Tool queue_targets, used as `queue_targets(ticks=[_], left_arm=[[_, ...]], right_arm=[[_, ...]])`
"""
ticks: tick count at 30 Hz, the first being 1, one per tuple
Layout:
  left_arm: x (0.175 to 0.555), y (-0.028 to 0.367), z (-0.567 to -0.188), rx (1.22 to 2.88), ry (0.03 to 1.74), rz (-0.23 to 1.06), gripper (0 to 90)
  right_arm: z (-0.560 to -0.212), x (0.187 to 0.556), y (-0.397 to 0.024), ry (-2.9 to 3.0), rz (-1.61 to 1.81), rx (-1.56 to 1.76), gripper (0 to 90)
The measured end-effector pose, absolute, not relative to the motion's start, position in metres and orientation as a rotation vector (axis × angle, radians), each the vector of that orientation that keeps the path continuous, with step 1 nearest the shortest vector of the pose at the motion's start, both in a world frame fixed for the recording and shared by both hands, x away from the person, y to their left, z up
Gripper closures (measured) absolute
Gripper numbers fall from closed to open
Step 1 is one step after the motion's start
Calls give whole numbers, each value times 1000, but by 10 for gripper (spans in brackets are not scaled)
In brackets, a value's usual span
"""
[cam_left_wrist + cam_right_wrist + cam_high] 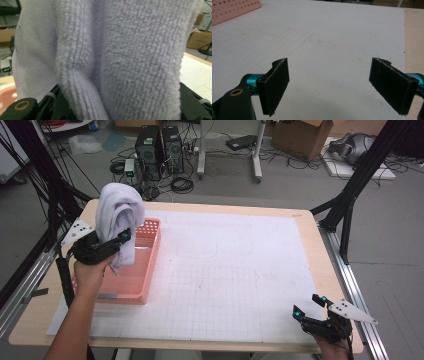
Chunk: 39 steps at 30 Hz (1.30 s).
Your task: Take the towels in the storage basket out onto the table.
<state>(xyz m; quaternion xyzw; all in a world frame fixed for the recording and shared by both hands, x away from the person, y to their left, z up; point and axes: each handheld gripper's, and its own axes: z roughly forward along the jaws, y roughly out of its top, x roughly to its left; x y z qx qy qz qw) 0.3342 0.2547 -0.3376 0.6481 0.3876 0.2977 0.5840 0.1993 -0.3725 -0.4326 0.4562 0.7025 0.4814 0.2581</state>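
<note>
Holding the lilac towel (119, 215) in my left gripper (121, 238), I have it above the pink basket (151, 251), at about nine o'clock on the table (305, 222). The jaws are about half closed and they press the thick folded cloth between them, so it hangs in a bundle and does not drag on the basket's rim. My right gripper (310, 304) rests at five o'clock with its jaws wide apart and nothing inside, I think to be ready when the towel arrives on the white gridded mat (235, 270).

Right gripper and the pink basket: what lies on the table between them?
Nothing: in the high view, bare white gridded mat separates the right gripper from the pink basket.
</note>
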Motion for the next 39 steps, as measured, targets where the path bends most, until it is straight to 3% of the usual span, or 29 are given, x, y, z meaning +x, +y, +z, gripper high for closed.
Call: queue_targets(ticks=[19, 39], left_arm=[[332, 153, -316, 1563, 604, 544, 560], [340, 28, -372, 1730, 528, 346, 552]], right_arm=[[-431, 197, -375, 1894, 1316, 1238, 149], [-431, 197, -378, 1896, 1324, 1247, 148]])
